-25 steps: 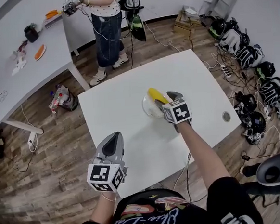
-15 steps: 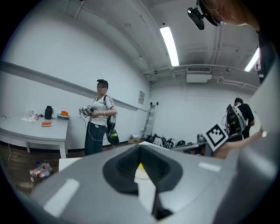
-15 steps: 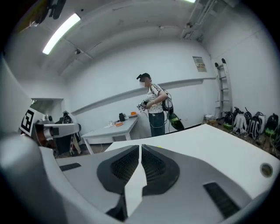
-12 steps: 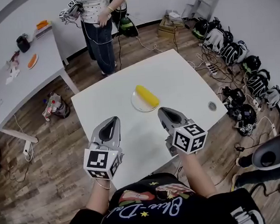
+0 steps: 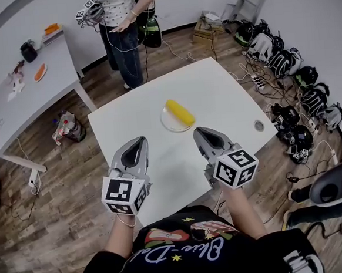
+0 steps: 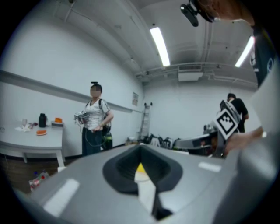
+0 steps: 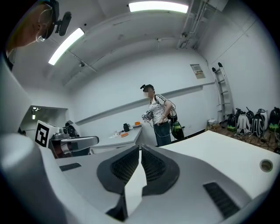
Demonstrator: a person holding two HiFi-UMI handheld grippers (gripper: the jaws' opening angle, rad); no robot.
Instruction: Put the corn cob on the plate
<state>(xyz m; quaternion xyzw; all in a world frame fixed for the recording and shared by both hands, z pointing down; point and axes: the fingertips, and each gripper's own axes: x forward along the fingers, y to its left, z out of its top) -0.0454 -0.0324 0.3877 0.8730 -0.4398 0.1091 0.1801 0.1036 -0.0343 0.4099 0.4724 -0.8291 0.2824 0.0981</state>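
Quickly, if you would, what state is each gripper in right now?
Left gripper: closed, holding nothing.
Right gripper: closed, holding nothing.

The right gripper point(image 5: 202, 134) has pulled back from the plate point(image 5: 169, 126) toward the near edge of the counter point(image 5: 226, 93) and risen, its jaws now closed on nothing. The corn cob point(image 5: 179, 112) lies on the plate clear of it. The left gripper point(image 5: 137, 144) has lifted slightly.

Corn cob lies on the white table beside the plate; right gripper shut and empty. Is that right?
No. The corn cob lies on the plate, not beside it, as the head view shows. The plate stands on the white table, and the right gripper is shut and empty.
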